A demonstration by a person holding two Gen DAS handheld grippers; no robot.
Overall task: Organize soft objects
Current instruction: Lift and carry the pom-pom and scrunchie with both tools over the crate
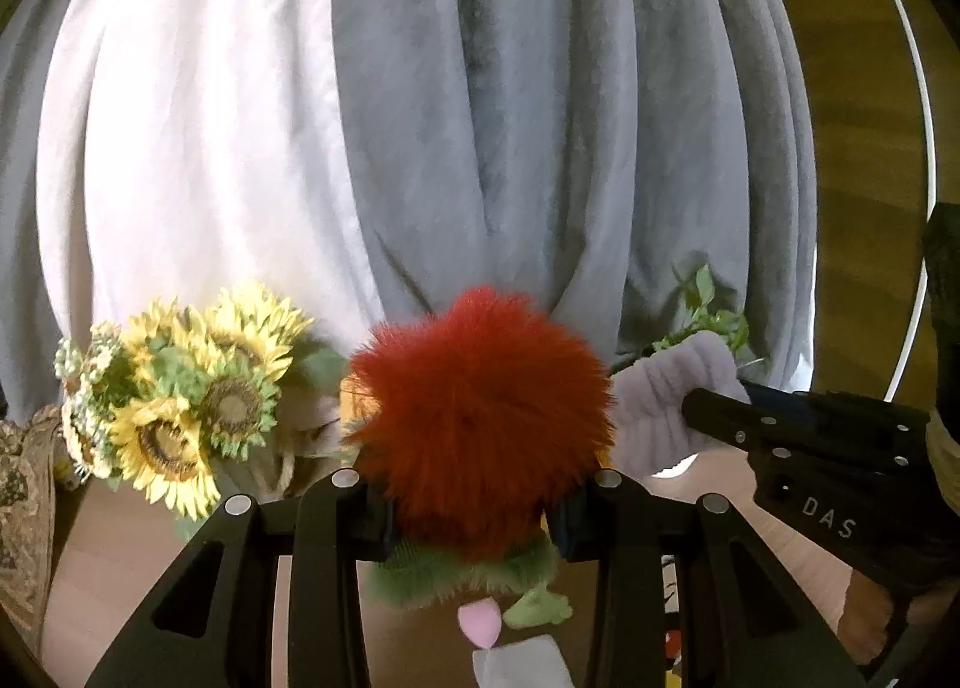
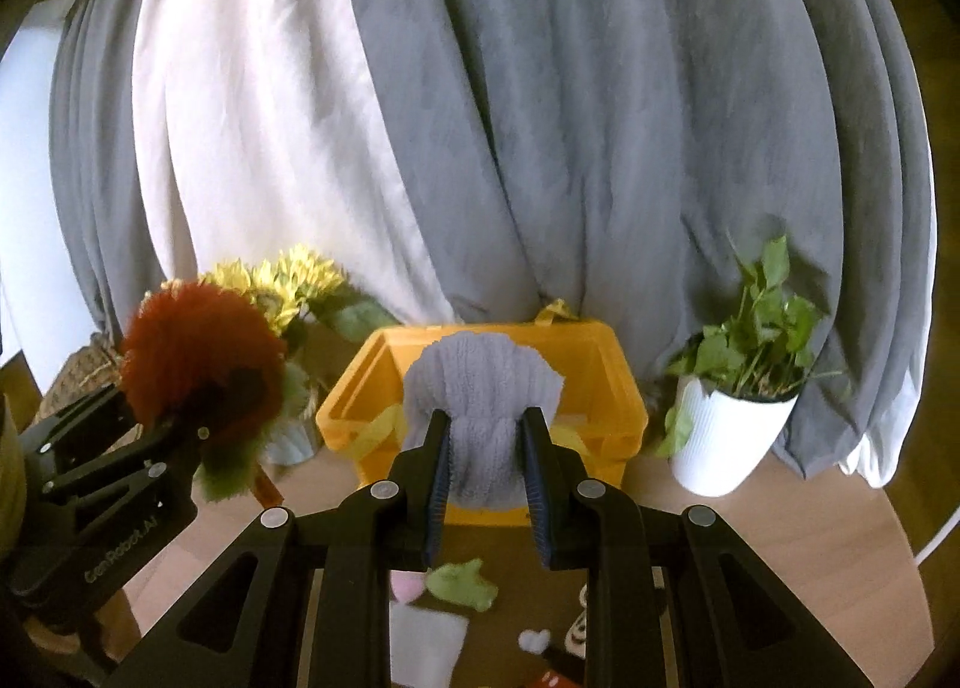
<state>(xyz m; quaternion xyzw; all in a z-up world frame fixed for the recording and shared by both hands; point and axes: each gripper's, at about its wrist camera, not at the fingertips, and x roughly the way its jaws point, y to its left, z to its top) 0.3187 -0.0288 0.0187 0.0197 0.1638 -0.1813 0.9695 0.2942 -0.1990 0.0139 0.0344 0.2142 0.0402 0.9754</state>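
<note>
My left gripper [image 1: 474,514] is shut on a fluffy red-and-green plush toy [image 1: 480,412], lifted above the wooden table [image 1: 120,556]. In the right wrist view that toy [image 2: 201,355] hangs at the left in the left gripper [image 2: 198,436]. My right gripper [image 2: 483,460] is shut on a folded pale lilac towel [image 2: 483,388], held in front of a yellow bin [image 2: 618,388]. The towel [image 1: 666,406] and the right gripper [image 1: 720,418] show at the right of the left wrist view. Down on the table lie a pink soft piece [image 2: 408,589], a green soft piece [image 2: 465,583] and a white cloth [image 2: 426,640].
A sunflower bouquet [image 1: 180,394] stands at the back left. A potted green plant in a white pot [image 2: 729,436] stands at the back right. Grey and white curtains [image 2: 540,118] hang behind the table. A small white heart [image 2: 534,640] and other small items lie near the front.
</note>
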